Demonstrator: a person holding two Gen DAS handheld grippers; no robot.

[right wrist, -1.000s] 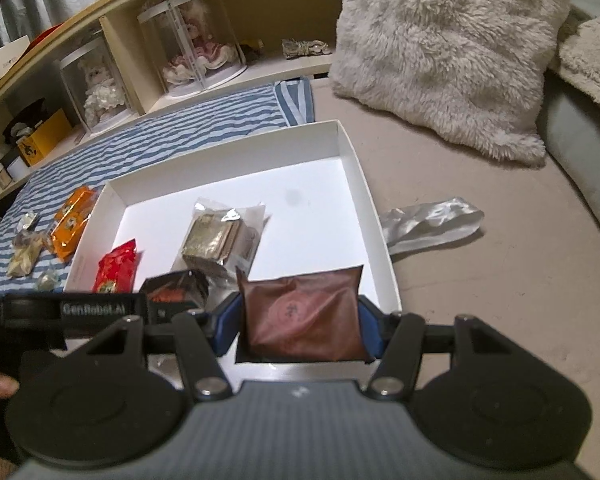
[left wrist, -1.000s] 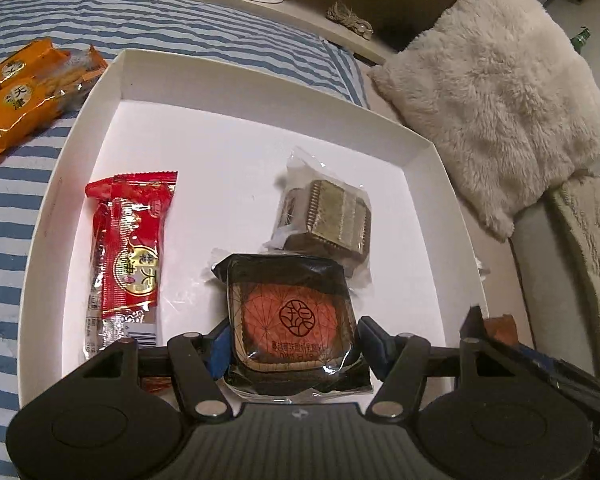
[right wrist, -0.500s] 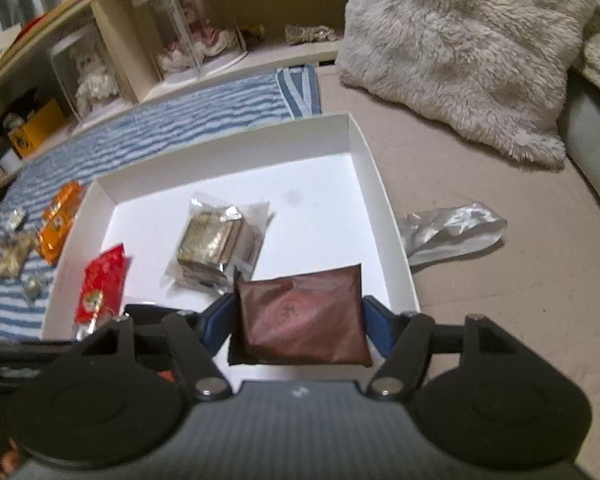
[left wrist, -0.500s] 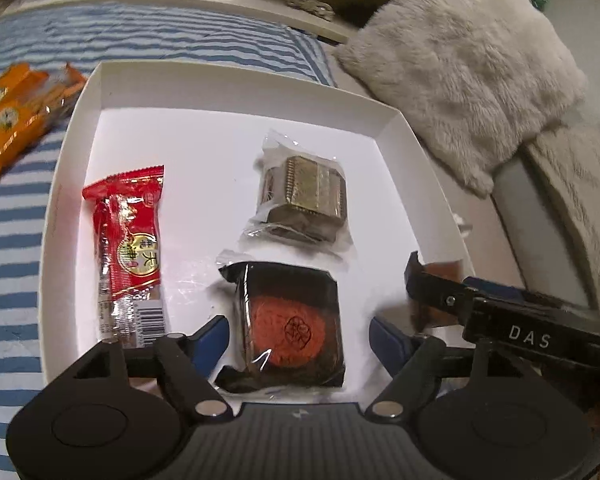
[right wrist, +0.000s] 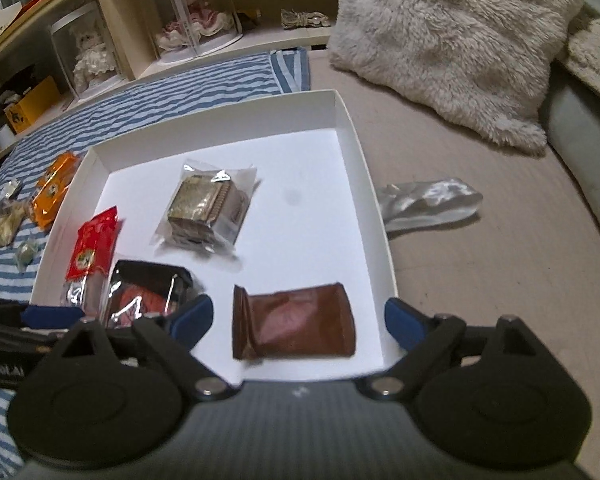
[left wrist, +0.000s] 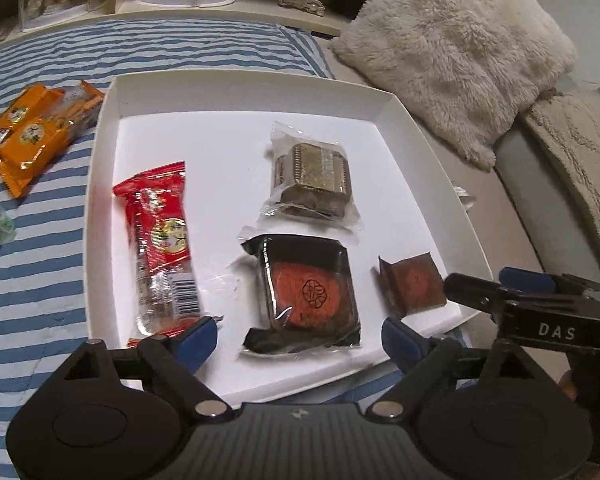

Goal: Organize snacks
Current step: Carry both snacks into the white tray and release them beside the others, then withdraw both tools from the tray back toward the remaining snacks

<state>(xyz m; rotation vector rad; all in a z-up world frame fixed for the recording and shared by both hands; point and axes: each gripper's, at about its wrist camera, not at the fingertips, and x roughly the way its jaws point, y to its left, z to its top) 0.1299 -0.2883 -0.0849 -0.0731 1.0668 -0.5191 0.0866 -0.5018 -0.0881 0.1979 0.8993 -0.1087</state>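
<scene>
Both snacks just got let go. A second ago the left gripper (left wrist: 300,332) was clamped on the black pack with the orange seal (left wrist: 306,292) and the right gripper (right wrist: 299,314) was clamped on the brown pouch (right wrist: 294,324). Now both sets of jaws are opening, and the blue pads stand clear of the wrappers on either side. Each pack sits between its jaws but nothing is pressing on it.

Where stuff is: in the left wrist view the white box (left wrist: 236,76) fills the middle of the frame. The black pack lies flat at lower centre, the brown pouch to its right near the box's right wall, the red wrapper (left wrist: 160,240) at centre left, and the clear-wrapped gold cake (left wrist: 312,172) just above the black pack. So that's 4 snacks in the box, none stacked.

Still outside it: the orange packets (left wrist: 32,132) at the upper left on the striped blanket (left wrist: 40,280), plus a few small candies (right wrist: 8,224) at the left edge of the right wrist view. A crumpled silver wrapper (right wrist: 428,204) lies on the bed right of the box, well apart from everything.

My read: this pair is placed, and the loose stuff on the blanket comes next. The left side is closer to it.
</scene>
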